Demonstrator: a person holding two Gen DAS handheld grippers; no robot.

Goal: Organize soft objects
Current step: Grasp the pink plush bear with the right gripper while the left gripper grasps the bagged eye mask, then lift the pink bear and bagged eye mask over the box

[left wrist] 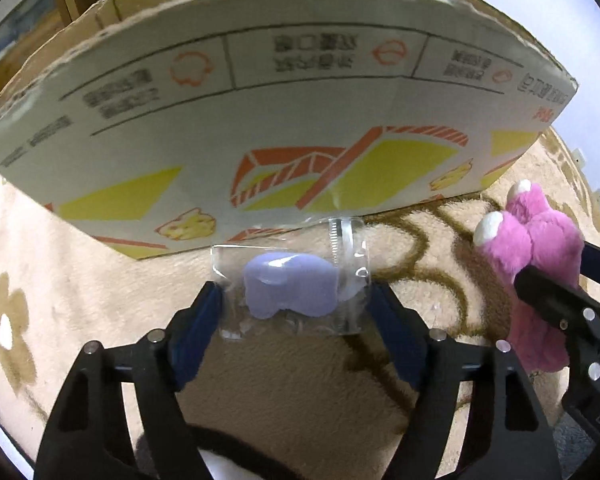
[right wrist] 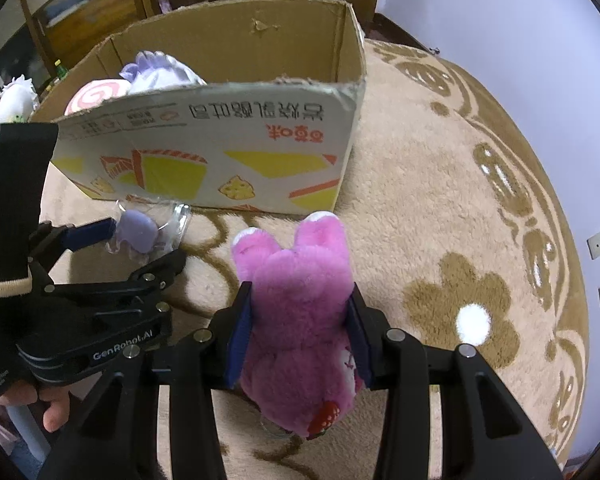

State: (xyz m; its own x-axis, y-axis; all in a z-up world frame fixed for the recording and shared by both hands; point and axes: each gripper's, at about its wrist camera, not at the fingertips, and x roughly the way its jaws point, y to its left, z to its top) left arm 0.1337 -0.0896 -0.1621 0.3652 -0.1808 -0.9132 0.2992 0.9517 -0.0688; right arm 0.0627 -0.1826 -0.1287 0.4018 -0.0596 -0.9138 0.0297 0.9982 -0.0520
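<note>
Left tongs clamping bagged lilac toy, right tongs clamping pink plush, near box wall

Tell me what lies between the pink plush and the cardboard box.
Only bare beige carpet. The right wrist view shows a short strip of it between the pink plush, held in the right gripper, and the cardboard box.

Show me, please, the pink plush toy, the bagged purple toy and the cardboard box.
pink plush toy (right wrist: 300,300): right wrist view, its back.
bagged purple toy (left wrist: 290,289): left wrist view, its body.
cardboard box (right wrist: 236,136): right wrist view, printed front wall.
</note>
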